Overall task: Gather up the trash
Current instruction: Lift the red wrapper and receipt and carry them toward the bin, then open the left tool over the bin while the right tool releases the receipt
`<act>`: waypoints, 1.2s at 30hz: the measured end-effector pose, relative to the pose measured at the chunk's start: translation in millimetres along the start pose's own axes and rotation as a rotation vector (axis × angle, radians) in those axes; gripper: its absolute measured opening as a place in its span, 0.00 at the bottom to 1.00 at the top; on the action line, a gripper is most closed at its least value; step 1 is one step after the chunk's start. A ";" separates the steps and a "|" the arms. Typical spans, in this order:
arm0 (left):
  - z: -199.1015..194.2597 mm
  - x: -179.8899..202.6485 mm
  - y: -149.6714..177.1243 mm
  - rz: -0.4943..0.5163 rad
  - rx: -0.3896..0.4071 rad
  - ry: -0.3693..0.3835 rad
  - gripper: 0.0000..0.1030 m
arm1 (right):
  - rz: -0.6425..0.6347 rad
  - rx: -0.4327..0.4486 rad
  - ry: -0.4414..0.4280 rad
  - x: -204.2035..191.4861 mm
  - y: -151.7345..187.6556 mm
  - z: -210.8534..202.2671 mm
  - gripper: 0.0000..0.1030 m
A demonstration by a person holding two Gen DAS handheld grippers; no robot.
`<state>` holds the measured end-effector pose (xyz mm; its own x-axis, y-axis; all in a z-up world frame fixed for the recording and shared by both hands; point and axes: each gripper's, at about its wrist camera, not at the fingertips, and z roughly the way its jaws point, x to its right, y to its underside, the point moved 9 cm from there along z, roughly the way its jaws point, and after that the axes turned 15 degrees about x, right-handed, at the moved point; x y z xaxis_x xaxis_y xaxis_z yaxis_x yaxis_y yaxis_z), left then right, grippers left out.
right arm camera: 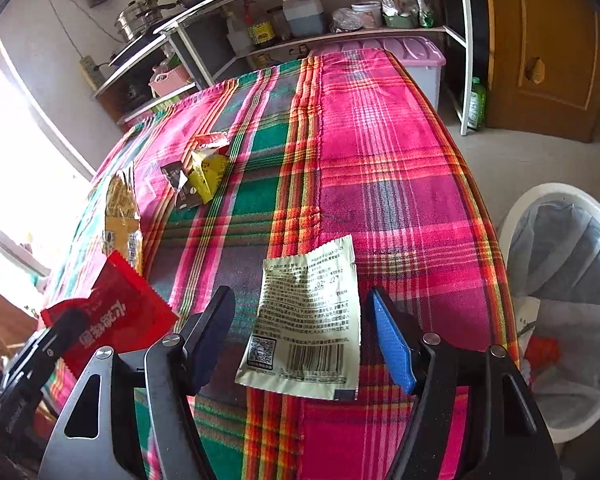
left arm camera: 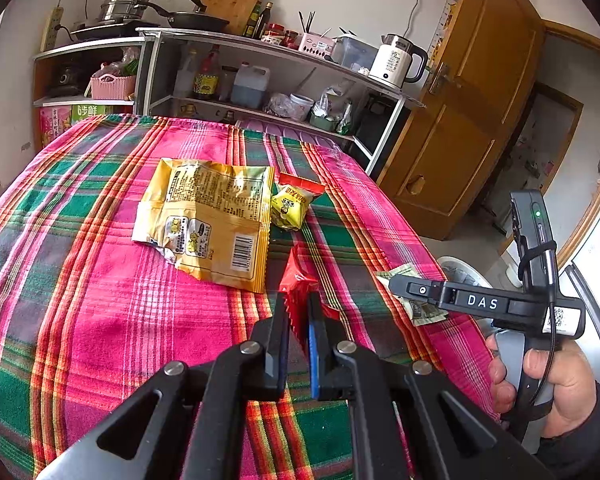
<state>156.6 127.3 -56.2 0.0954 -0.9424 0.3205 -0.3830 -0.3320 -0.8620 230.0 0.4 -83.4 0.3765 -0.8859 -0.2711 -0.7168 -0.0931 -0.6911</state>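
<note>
My left gripper [left arm camera: 298, 312] is shut on a red wrapper [left arm camera: 300, 284] and holds it just above the plaid table; the wrapper also shows in the right wrist view [right arm camera: 116, 312]. My right gripper [right arm camera: 300, 320] is open, its fingers on either side of a pale green packet [right arm camera: 308, 320] that lies flat near the table's right edge. In the left wrist view the right gripper [left arm camera: 396, 284] sits over that packet [left arm camera: 424, 312]. A large yellow bag [left arm camera: 208, 220] and a small yellow wrapper [left arm camera: 290, 206] lie mid-table.
A white bin [right arm camera: 564, 312] with a liner and some trash stands on the floor right of the table. A dark sachet [right arm camera: 182, 184] lies beside the small yellow wrapper. Metal shelves [left arm camera: 260, 80] with bottles stand behind the table, and a wooden door [left arm camera: 472, 100] is at right.
</note>
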 end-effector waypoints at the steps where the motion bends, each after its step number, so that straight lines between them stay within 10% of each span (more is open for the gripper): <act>1: 0.7 -0.6 -0.2 -0.001 -0.001 0.001 0.08 | -0.030 0.003 0.019 0.3 1.5 -0.3 0.51; 8: 2.4 4.0 -0.8 0.004 -0.003 0.011 0.08 | -0.038 0.046 -0.030 3.8 -1.9 -16.4 0.11; 36: 14.3 114.9 -14.7 0.130 0.001 0.153 0.08 | 0.044 0.174 -0.044 64.6 -7.8 -99.7 0.07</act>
<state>186.4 23.3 -12.3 -0.0958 -0.9602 0.2625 -0.3822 -0.2080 -0.9004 201.4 -101.4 -28.8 0.3752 -0.8661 -0.3303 -0.6224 0.0287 -0.7822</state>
